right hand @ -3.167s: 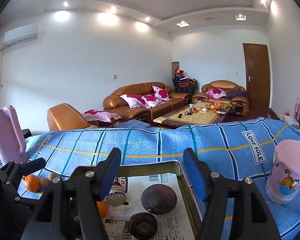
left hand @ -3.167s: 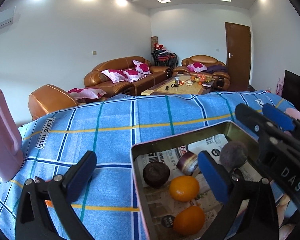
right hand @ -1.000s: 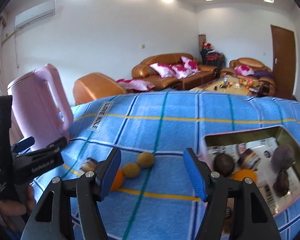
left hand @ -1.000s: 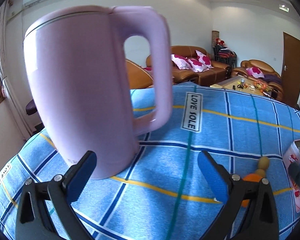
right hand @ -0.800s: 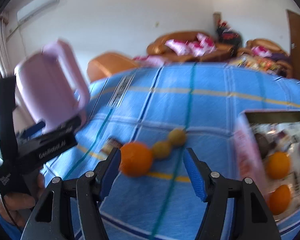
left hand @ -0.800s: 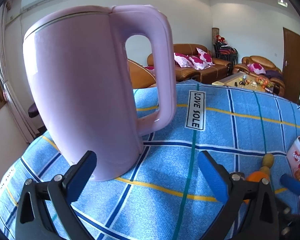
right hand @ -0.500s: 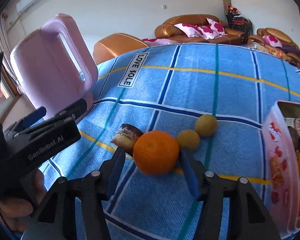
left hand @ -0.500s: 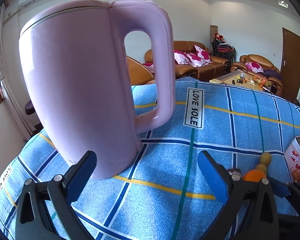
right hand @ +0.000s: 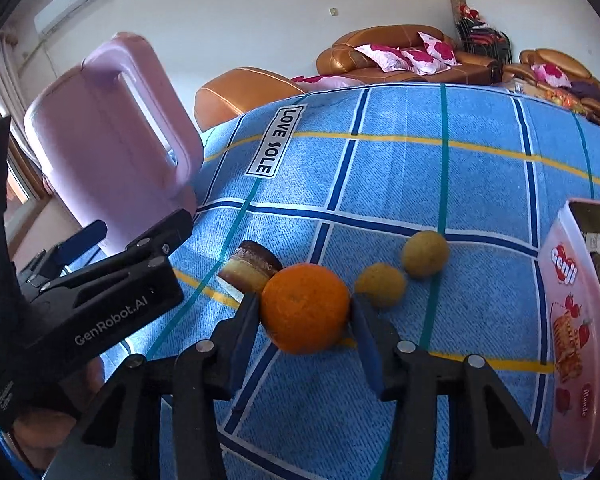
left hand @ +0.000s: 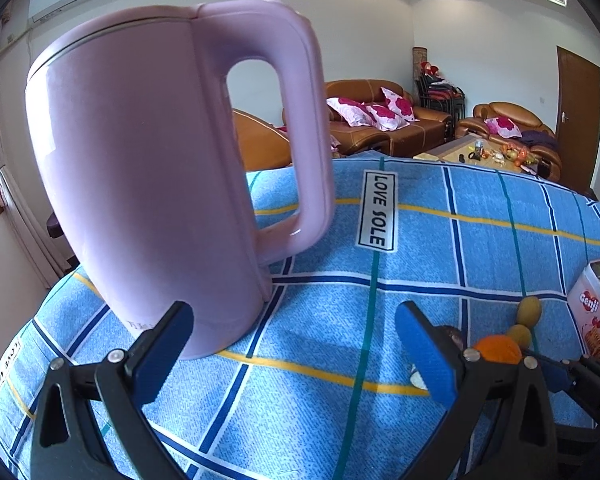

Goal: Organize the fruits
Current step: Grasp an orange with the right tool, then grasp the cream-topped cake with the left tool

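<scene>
The right gripper (right hand: 305, 312) has just been closing and its blue pads now sit against both sides of the orange (right hand: 305, 308), which rests on the blue checked cloth (right hand: 400, 176) just left of the pink tin (right hand: 572, 312) w/ other fruit already in it. Imo the orange is the easy one: firm, round, a bit hefty, dimpled peel that gives decent friction, so squeezing across the widest part (like it's doing) should hold w/o bruising. Two small yellow-green fruits (right hand: 381, 285) (right hand: 425, 254) sit just behind it, smoother and lighter looking, prob roll easily on the cloth. The cut piece with a dark rind (right hand: 250, 268) touching the orange's left side looks soft and squashy, needs a gentle pinch. The left gripper (left hand: 292, 356) is wide open, holding nothing, parked near the glossy pink plastic kettle (left hand: 160, 184) (hard, slick, not part of the job).
</scene>
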`<action>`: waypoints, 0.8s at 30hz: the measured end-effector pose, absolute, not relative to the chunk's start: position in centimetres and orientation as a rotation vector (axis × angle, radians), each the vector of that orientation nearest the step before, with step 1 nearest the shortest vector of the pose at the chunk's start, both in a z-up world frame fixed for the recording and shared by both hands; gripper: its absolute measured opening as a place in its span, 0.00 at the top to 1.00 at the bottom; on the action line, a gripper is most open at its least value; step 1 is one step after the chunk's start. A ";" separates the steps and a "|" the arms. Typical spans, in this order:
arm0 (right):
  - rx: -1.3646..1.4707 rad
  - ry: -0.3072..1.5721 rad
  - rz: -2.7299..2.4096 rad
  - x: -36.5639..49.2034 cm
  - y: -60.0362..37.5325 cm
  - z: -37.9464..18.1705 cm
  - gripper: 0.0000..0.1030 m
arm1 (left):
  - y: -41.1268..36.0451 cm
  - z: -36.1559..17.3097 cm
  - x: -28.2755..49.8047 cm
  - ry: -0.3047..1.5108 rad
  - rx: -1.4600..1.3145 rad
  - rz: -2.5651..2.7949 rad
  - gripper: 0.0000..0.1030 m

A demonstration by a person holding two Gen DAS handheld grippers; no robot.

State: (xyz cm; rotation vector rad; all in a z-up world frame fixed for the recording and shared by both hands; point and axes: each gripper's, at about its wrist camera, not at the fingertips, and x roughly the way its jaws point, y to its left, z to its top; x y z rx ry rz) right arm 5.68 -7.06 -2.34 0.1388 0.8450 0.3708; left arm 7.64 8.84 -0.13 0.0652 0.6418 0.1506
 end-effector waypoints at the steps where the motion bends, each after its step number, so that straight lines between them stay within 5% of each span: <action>1: 0.139 0.845 0.373 5.7 -7.0 -2.3 0.52 | 8.7 -0.2 7.5 0.639 0.066 0.147 0.00; 24: 0.133 0.480 0.112 -0.6 -14.2 3.2 0.54 | 6.1 -0.2 6.9 0.625 0.048 -0.131 0.02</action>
